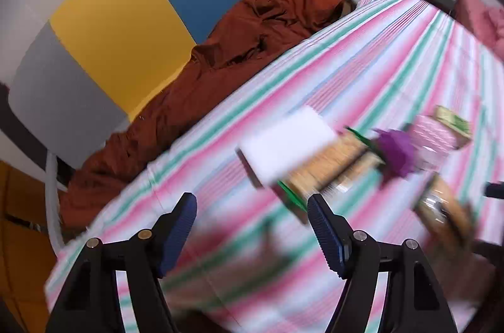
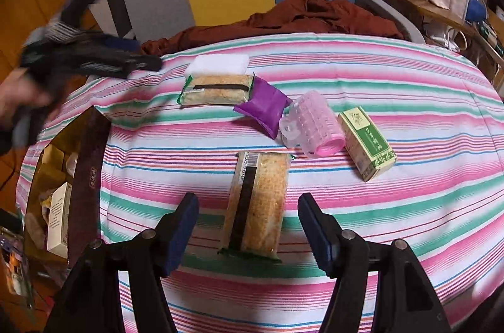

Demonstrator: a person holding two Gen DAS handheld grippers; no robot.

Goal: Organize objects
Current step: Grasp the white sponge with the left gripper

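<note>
Right wrist view: some items sit in the box (image 2: 91,163); six remain on the table (image 2: 409,207); both tongs (image 2: 249,226) gape, empty.

The right gripper (image 2: 249,226) is pointing steeply down, and its two fingers are standing well apart. The blue pads (image 2: 184,230) are not pressing on anything; each one is showing a clear gap on its inner side.

The left gripper (image 1: 252,234) is also pointing down at a steep angle. Its jaws are standing apart and nothing is being held between its blue pads (image 1: 176,234). In the right wrist view this same gripper is appearing blurred at the far left, and a hand (image 2: 19,100) is gripping its handle. The blur is hiding the fingers of that hand.
</note>
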